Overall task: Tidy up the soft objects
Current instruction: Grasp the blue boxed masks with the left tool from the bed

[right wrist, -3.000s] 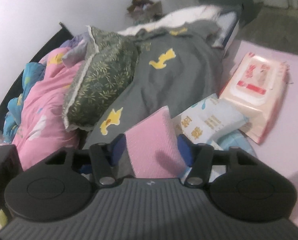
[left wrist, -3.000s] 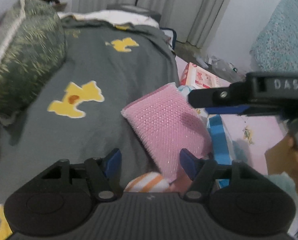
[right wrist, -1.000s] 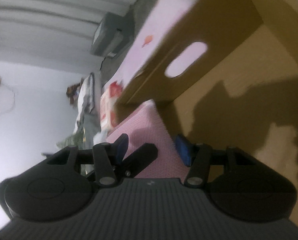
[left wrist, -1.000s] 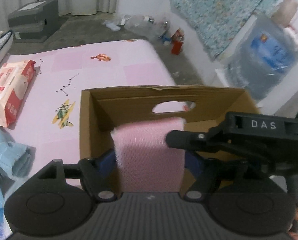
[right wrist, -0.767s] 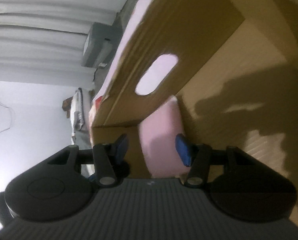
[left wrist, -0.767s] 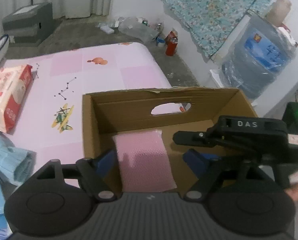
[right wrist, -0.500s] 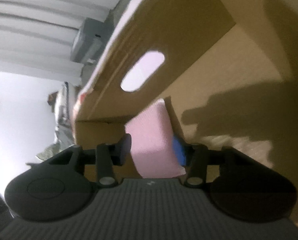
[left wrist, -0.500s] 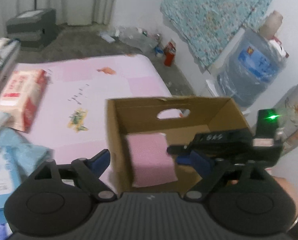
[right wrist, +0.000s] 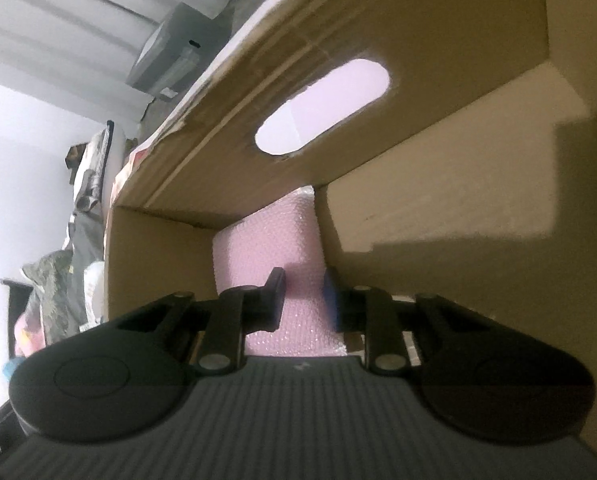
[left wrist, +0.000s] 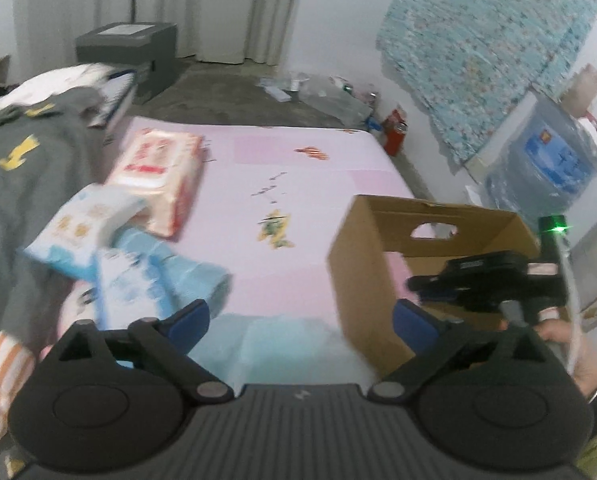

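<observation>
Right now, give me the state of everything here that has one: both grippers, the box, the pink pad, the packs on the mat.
left gripper: jaws opening, nothing between them.
right gripper: inside the box, jaws closing, pink pad between them.
cardboard box: open-topped, upright on the mat.
pink pad: inside the box, against a corner.
wipes pack: lying flat on the mat.
blue packs: piled loosely, blurred.

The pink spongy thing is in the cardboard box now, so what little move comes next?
Probably the left gripper, its jaws opening with nothing between them, drops toward the blue packs on the mat, because the pink pad already sits in the box.
</observation>
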The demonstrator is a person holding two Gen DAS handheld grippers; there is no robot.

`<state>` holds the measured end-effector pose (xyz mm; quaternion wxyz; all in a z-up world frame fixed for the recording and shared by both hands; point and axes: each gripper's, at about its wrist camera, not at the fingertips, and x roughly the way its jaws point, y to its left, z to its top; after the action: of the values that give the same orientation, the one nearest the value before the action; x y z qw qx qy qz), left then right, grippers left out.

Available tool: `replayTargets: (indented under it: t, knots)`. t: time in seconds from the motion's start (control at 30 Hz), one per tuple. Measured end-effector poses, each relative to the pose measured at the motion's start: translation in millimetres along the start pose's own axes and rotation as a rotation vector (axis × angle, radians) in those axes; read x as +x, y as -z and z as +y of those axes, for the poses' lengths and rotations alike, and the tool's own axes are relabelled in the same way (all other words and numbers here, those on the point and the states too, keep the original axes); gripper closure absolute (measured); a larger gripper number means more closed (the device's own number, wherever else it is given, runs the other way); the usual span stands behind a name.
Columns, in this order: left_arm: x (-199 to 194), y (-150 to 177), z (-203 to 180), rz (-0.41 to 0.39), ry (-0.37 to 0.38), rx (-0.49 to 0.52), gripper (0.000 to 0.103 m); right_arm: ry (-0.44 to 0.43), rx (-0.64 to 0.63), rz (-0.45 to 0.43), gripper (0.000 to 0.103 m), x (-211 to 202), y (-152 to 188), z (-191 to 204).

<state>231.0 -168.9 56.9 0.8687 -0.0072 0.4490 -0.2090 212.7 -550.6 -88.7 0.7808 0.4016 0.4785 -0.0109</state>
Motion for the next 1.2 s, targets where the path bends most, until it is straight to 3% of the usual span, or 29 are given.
replayTargets:
  t: [0.07,0.13,0.2,0.33,0.47,0.6,0.8,0.93,1.07,1.2]
  knots:
    - [-11.2,6.5,19.1,-0.015,-0.025,-0.028,0.003,0.008,-0.002,-0.011,0.073,0.0,-3.1,12.6]
    - [-27.4,12.9,41.4,-0.041,-0.064,-0.064,0.002,-0.002,-0.001,-0.04,0.061,-12.4,-3.2,17.8]
    - [-46.1,19.1,65.1,-0.076,-0.097,-0.104,0.0,-0.009,-0.021,-0.075,0.056,-29.1,-3.8,26.5]
    - [-81.7,30.9,109.7,-0.149,-0.162,-0.16,0.0,-0.05,-0.094,-0.128,0.053,-69.6,0.0,56.7]
    - [-102.9,33.3,144.4,-0.197,-0.233,-0.195,0.0,-0.159,-0.192,-0.138,0.05,-91.1,10.4,112.2]
    - [-99.1,38.1,163.0,-0.19,-0.201,-0.244,0.0,-0.284,-0.253,-0.066,0.048,-84.9,23.5,170.1]
    - [-55.9,47.1,149.4,-0.114,-0.07,-0.214,0.012,-0.288,-0.311,0.153,0.048,-7.6,53.2,237.5]
    - [-18.8,44.3,135.0,-0.053,-0.022,-0.189,0.035,-0.227,-0.273,0.263,0.05,53.7,70.2,255.7]
    - [7.7,38.6,124.7,-0.029,-0.008,-0.162,0.049,-0.18,-0.231,0.304,0.051,102.8,77.7,250.8]
    - [27.7,33.2,121.1,0.012,-0.048,-0.129,0.062,-0.165,-0.195,0.336,0.051,138.1,76.6,248.8]
